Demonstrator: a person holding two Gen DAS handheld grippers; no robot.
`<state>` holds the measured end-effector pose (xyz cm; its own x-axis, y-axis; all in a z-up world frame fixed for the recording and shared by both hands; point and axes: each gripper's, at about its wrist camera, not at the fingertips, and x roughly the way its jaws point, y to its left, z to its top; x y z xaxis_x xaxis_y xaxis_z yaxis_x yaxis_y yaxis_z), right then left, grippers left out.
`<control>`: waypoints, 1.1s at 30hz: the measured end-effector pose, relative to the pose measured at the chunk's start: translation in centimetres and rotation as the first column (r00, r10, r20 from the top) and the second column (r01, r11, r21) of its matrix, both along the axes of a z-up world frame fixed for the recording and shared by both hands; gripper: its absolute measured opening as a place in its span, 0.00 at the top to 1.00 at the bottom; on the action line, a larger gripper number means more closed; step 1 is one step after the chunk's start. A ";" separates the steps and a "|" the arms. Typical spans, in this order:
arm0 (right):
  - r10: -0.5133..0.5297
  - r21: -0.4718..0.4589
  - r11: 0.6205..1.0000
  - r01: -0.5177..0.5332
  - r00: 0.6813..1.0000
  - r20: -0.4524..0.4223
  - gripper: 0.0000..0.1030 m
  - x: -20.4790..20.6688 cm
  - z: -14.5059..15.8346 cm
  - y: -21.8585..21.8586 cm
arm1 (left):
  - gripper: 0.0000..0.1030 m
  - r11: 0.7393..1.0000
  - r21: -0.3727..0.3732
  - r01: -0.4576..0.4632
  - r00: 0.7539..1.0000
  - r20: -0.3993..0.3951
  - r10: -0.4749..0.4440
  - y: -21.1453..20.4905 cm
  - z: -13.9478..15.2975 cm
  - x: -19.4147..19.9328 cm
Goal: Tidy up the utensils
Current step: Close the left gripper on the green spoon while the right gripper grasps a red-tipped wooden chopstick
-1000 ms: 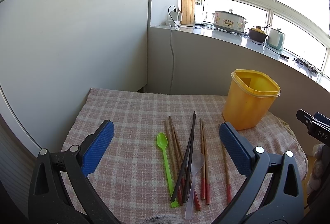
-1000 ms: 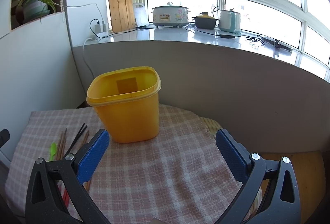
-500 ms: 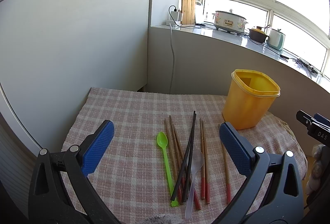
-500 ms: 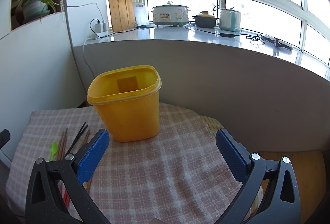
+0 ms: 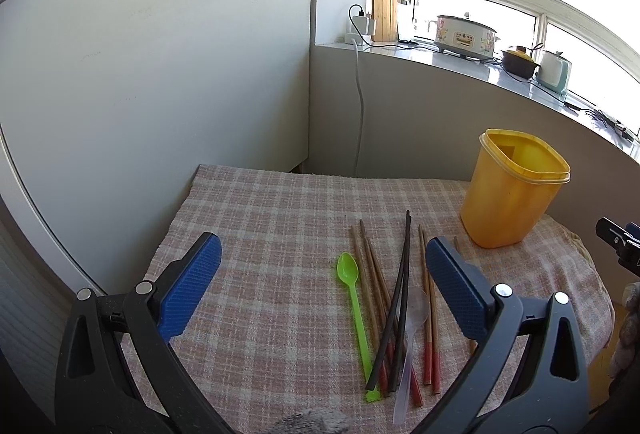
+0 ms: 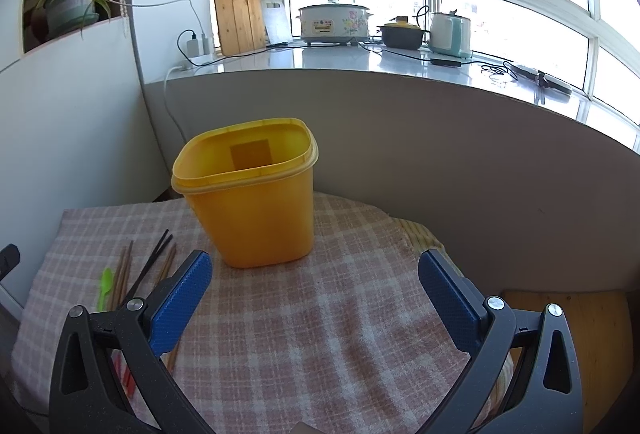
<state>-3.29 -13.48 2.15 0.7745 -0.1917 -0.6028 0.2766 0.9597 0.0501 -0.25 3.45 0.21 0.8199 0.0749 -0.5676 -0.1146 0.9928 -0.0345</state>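
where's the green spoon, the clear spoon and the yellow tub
green spoon (image 5: 347, 269), left wrist view, on its bowl
clear spoon (image 5: 417, 308), left wrist view, on its bowl
yellow tub (image 6: 256, 218), right wrist view, on its front wall

both grippers: left gripper (image 5: 322, 284) & right gripper (image 6: 316, 296) w/ black plastic frames, triangular cutouts, silver screws at pivots, blue textured pads (image 5: 188, 284).

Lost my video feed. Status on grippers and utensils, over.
Left gripper open, empty. Right gripper open, empty. Chopsticks, green spoon, clear spoon loose on cloth; yellow bin upright, looks empty. Nothing blocking.
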 end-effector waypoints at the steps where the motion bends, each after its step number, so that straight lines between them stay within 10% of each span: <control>1: 0.004 0.007 1.000 -0.004 1.000 0.000 0.01 0.1 -0.2 0.0 | 0.00 1.000 0.005 -0.009 1.000 -0.004 0.009 0.4 -0.2 0.1; 11: 0.097 0.059 0.994 -0.095 0.994 -0.040 0.01 1.7 -2.7 1.4 | 0.06 0.999 -0.018 0.046 0.993 -0.104 -0.048 2.7 -3.7 2.1; 22: 0.240 0.184 0.960 -0.210 0.958 -0.157 0.01 4.7 -5.4 3.3 | 0.54 0.947 -0.276 0.162 0.923 -0.297 -0.244 3.1 -8.4 4.9; 33: 0.354 0.401 0.887 -0.229 0.896 -0.269 0.46 8.7 -9.1 5.0 | 0.71 0.900 -0.393 0.188 0.856 -0.384 -0.347 1.8 -11.0 7.6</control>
